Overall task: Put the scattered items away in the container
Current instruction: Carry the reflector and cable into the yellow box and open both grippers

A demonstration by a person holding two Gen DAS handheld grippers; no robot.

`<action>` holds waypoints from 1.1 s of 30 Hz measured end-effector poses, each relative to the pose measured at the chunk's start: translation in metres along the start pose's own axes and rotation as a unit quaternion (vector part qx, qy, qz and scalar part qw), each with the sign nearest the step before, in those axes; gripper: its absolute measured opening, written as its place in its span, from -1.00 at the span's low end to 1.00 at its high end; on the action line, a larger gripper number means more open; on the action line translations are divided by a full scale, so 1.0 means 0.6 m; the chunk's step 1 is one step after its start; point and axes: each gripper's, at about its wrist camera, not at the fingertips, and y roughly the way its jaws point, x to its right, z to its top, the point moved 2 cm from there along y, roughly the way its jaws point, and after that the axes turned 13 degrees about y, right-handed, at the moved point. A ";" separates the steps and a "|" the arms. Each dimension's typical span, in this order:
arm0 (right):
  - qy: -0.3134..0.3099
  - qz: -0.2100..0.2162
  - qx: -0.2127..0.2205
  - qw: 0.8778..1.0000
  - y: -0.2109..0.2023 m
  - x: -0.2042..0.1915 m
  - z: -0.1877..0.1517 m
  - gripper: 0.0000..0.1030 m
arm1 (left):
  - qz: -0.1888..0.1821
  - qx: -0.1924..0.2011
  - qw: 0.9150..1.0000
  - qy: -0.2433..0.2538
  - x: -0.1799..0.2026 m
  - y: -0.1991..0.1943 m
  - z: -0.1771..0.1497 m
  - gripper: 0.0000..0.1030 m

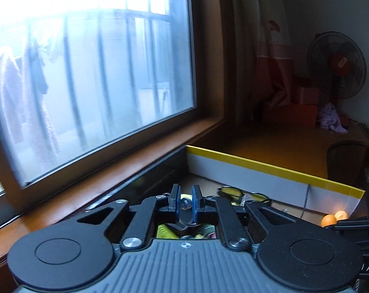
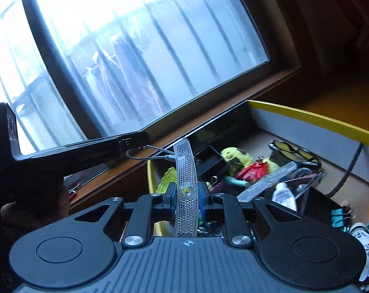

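The right gripper (image 2: 187, 194) is clamping a clear reflector strip (image 2: 185, 171) and the left gripper (image 1: 184, 199) is pinching a thin wire hook (image 1: 184, 204), both at lower centre of frame, apparently awaiting release into the yellow-rimmed box (image 2: 313, 118).

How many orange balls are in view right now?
2 in the left wrist view, side by side at the box's right end: one, the other. More may be hidden.

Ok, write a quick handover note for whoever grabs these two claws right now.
Left claw: shut on a thin wire hook, above the box.
Right claw: shut on a clear reflector strip, standing upright, above the clutter.
Yellow-rimmed box under the window already holds yellow glasses, a red and yellow toy, a white tube, and binder clips.
Left to do: release both held pieces into the box, then check outside it for strays; the views don't show that area.
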 end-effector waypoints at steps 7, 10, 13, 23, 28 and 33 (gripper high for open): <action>0.059 -0.058 0.018 0.996 0.006 0.096 0.034 -0.62 | -0.035 -0.023 0.999 0.014 0.072 0.109 0.026 -0.81; 0.068 -0.091 0.037 0.993 0.012 0.119 0.045 -0.62 | -0.038 -0.038 0.998 0.016 0.087 0.141 0.023 -0.80; 0.076 -0.104 0.032 0.991 0.027 0.134 0.049 -0.61 | -0.037 -0.047 0.998 0.018 0.095 0.162 0.020 -0.68; 0.118 -0.122 0.012 0.985 0.042 0.153 0.037 -0.12 | -0.043 -0.035 0.998 0.013 0.090 0.123 -0.006 0.53; 0.103 -0.133 0.022 0.986 0.026 0.137 0.032 0.02 | -0.038 -0.027 0.999 0.018 0.092 0.091 -0.019 0.58; 0.099 -0.136 0.034 0.985 0.012 0.126 0.024 0.24 | -0.028 -0.018 0.999 0.009 0.080 0.048 -0.033 0.63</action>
